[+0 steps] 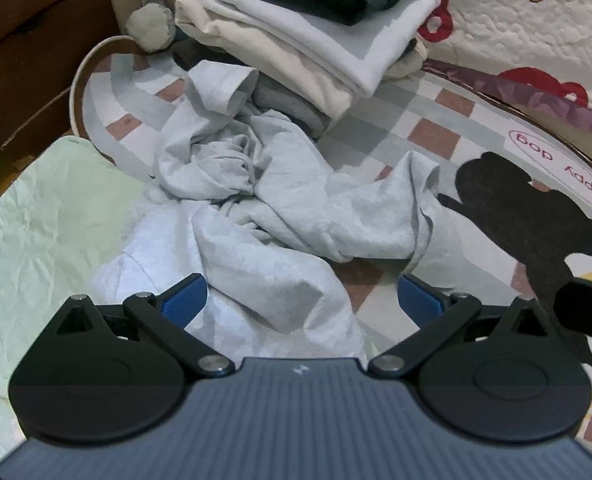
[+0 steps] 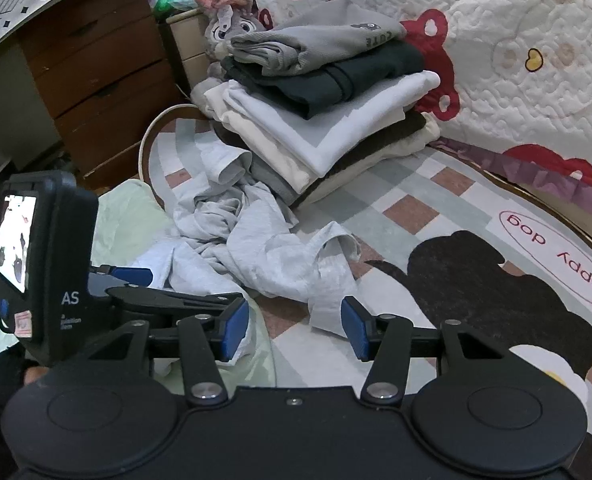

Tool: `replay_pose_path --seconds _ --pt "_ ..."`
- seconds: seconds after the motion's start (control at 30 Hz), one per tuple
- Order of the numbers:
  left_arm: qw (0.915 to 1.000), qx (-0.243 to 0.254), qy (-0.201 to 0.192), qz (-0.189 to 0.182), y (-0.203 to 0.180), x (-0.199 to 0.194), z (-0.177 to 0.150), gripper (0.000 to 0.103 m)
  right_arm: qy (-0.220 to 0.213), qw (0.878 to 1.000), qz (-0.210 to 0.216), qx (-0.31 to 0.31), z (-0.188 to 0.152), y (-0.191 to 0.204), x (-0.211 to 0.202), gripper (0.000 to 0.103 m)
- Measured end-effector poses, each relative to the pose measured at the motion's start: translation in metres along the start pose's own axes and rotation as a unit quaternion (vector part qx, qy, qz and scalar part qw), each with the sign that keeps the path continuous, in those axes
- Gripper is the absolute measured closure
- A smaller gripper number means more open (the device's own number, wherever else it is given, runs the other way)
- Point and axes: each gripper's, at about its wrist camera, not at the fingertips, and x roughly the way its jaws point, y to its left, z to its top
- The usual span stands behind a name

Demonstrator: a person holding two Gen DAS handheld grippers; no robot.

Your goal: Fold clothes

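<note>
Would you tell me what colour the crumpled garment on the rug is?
Pale grey garment, seen best in the left wrist view.

Home bedroom, quilted bedspread, wooden drawers, plush toy, rug

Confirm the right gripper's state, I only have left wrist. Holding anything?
Observer: Open; the right gripper grips nothing. The crumpled pale grey garment lies ahead of it.
Operator: The stack is cropped on top here. What's up there?
Observer: A folded grey top printed "CUTE", over a dark green piece.
Operator: Grey ball left of the stack?
Observer: Likely part of a grey plush toy with pink ears.
</note>
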Motion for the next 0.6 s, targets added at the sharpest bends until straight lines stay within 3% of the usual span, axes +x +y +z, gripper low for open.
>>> replay_pose_path --seconds 0.13,0.3,0.6 --pt "0.9999 0.004 -0.006 0.011 -0.002 -0.001 -0.001 0.000 -0.004 1.000 0.002 0.001 -0.004 0.004 -0.006 0.046" --pt "0.9998 -0.012 -0.005 -0.012 0.004 -0.002 0.000 0.001 0.020 1.000 0.000 0.008 -0.001 0.000 0.000 0.045" --pt "0.9995 -0.012 0.004 -0.028 0.004 0.000 0.001 0.000 0.014 1.000 -0.003 0.008 -0.002 0.001 0.001 0.045"
